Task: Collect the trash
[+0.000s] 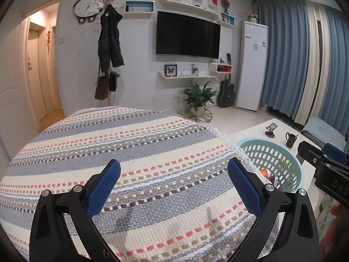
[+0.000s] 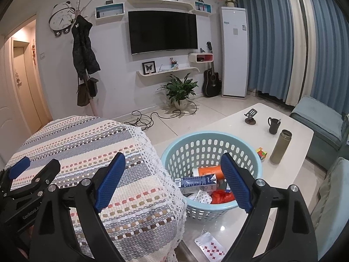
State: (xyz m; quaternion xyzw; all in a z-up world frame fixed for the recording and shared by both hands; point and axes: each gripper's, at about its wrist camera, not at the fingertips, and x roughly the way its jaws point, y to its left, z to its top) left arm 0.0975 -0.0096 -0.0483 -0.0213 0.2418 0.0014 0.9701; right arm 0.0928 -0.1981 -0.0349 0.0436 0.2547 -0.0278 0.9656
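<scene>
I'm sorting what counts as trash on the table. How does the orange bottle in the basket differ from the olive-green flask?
The orange plastic bottle lies on its side inside the light blue plastic basket, among other trash; the olive-green metal flask stands upright on the white table, outside the basket. The bottle is partly hidden; the flask shows fully. Both are cylindrical.

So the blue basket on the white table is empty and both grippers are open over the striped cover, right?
Not quite. The blue basket on the white table is not empty: the right wrist view shows an orange container, a blue carton and red wrapping inside. The rest holds: left gripper and right gripper are open by the striped cover.
</scene>
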